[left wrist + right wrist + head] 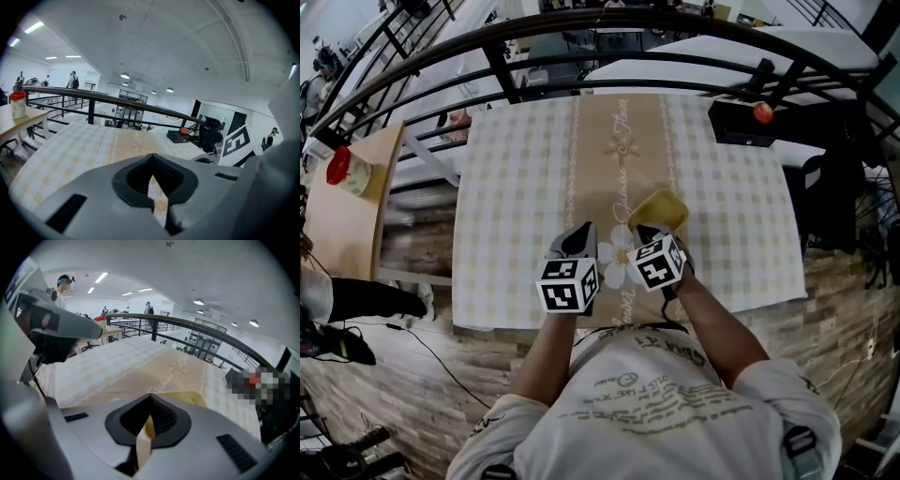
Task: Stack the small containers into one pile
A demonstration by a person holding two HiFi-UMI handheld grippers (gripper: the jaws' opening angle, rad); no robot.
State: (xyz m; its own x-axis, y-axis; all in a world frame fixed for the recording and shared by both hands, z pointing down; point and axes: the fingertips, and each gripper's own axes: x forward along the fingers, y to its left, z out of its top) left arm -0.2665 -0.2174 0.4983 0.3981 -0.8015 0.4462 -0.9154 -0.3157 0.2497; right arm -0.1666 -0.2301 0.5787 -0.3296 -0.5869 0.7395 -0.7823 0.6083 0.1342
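right gripper [649,231] is closed on the near rim of the yellow container [658,209]: in its own view the jaws meet at the tips with yellow plastic right there, and a strip of yellow shows through the gap behind them. a thin-wall pinch on the rim makes sense, since the body is probably too wide to span. the container sits just right of the table's [506,187] centre strip, toward the near edge, straight ahead of the person. the soft shadow on its left suggests it's held a little off the cloth, though i can't confirm that. left gripper [583,230] is closed with nothing in it; only tablecloth shows through its gap. it's parked just left of the right one, tips pointing far, which looks like a standby pose close enough to steady the pile if needed. i only see one yellow container anywhere on the table (can't tell whether it's a single piece or several already nested), so my guess is stacking is at or near its end. the rest of the cloth holds only a black box [741,122] at the far right, well apart from the work.
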